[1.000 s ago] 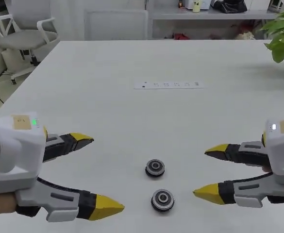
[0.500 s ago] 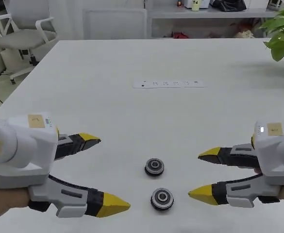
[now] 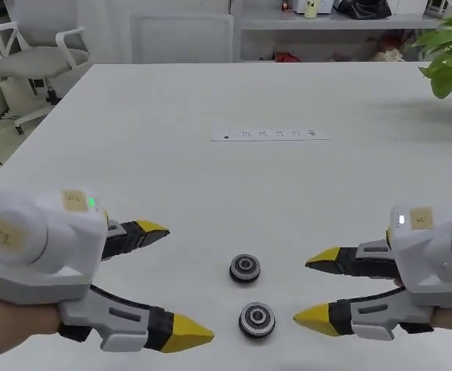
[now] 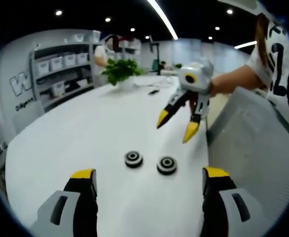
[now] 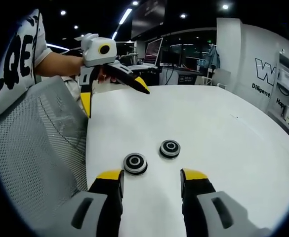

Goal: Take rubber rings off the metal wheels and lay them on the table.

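Both hand-held grippers have crept inward over the last second, closing in on the wheels from either side, while the wheels themselves haven't budged. In the head view the left hand-held gripper (image 3: 181, 282) sits low on the left with its jaws spread wide. The right hand-held gripper (image 3: 309, 288) mirrors it on the right, jaws also spread with nothing between them. The yellow tips point at each other across the white tabletop (image 3: 210, 178).

The two metal wheels lie flat between them, just beside each other but not touching: the far wheel (image 3: 245, 268) and the near wheel (image 3: 257, 319), closer to the person. Neither gripper touches a wheel. Both wheels still look to have their dark rubber rings (image 5: 126, 164) on.

From the left gripper view you see its own jaws (image 4: 149, 173) framing both wheels, and the right one hovering above the tabletop past them. The right gripper view has the same thing flipped.

Further back on the tabletop there's a flush socket strip (image 3: 270, 134), a green plant (image 3: 448, 54) at the right edge and a white chair (image 3: 32, 54) off to the left.
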`<state>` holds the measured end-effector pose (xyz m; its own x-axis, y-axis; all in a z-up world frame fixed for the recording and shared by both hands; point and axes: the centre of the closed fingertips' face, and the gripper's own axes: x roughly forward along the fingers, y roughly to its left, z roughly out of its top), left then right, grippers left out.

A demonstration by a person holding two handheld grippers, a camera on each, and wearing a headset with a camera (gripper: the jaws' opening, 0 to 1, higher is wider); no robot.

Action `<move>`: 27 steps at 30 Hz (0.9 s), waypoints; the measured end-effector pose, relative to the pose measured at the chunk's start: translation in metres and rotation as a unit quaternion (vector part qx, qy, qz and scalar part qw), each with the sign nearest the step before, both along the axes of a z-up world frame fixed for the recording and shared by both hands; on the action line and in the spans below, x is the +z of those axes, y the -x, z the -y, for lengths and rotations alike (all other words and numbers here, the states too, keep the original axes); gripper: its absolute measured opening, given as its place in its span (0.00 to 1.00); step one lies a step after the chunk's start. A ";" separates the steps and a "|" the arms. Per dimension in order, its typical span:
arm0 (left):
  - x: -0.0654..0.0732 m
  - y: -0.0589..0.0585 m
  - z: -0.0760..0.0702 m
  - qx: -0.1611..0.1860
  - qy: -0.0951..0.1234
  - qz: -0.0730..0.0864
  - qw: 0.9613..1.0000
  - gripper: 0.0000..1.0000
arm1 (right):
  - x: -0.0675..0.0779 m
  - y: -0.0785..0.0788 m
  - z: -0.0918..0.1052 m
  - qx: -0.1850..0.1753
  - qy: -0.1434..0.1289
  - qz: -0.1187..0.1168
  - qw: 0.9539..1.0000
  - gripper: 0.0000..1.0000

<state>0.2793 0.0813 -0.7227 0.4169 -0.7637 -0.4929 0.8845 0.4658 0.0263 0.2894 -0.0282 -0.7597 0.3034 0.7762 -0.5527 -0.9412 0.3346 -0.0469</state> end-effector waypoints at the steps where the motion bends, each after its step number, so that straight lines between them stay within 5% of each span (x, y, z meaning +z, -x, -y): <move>1: -0.001 0.001 0.001 -0.003 0.001 -0.002 1.000 0.89 | -0.001 0.000 0.000 0.001 0.001 -0.002 1.000 0.43; 27: -0.016 0.005 0.025 -0.043 0.003 -0.025 0.999 0.73 | -0.026 0.004 -0.002 0.017 0.015 -0.026 0.999 0.37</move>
